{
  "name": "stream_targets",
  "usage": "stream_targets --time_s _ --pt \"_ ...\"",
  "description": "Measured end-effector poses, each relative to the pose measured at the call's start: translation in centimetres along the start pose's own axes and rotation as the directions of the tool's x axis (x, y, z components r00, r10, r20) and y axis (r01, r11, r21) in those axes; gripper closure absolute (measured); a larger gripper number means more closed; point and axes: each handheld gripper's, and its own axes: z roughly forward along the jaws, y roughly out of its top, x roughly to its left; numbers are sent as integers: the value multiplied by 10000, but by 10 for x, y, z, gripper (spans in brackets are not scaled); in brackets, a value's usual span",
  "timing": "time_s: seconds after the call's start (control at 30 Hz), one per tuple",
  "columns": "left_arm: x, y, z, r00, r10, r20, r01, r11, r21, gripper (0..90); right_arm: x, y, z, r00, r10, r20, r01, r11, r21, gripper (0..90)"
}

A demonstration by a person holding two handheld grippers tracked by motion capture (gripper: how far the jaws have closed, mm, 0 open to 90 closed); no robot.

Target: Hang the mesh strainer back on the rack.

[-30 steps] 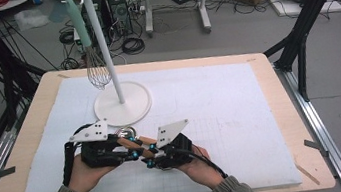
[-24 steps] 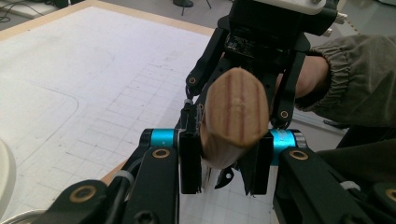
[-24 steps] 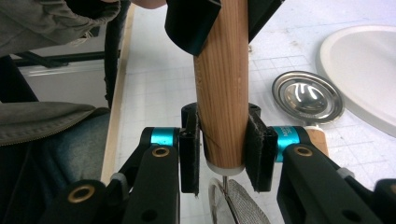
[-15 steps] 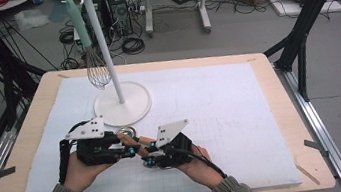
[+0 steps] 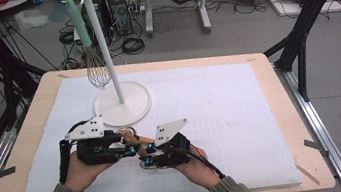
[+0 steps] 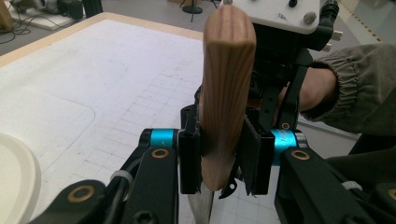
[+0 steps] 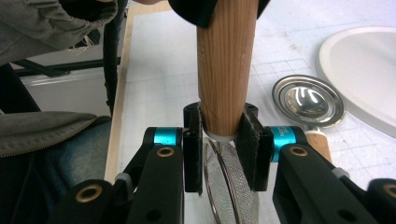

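A mesh strainer (image 7: 231, 186) with a round wooden handle (image 7: 225, 70) is held low over the white mat between my two grippers. My right gripper (image 7: 224, 140) grips the handle just above the white collar, pads pressing both sides; its jaws have just been closing on it. My left gripper (image 6: 219, 154) is shut on the same wooden handle (image 6: 226, 88) nearer its free end. In the high view the left gripper (image 5: 127, 145) and the right gripper (image 5: 147, 152) face each other near the table's front, left of centre, with the strainer's rim (image 5: 147, 164) under the right one.
A white stand (image 5: 122, 105) with a round base rises just behind the hands; a whisk (image 5: 98, 71) with a teal handle hangs from it. A small metal ladle (image 7: 308, 100) with a wooden handle lies on the mat beside the base. The white mat (image 5: 241, 111) stretches to the right.
Both hands stay at the same spot, with the wooden handle still between the two grippers.
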Motion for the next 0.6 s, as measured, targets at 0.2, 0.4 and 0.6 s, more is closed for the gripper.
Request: stream_targets --time_s 0.2,0.4,0.6 --pt "1 -4 3 9999 -126 -33 126 9999 56 683 1 1 0 9992 332 -244 -340 9989 -323 734" --pt "2 -4 2 9996 -249 -97 249 9997 15 678 -1 1 0 9984 444 -358 -461 9977 -501 734" --pt "1 -2 3 9994 -352 67 352 9994 18 721 0 1 1 9987 465 -229 -476 9978 -470 733"
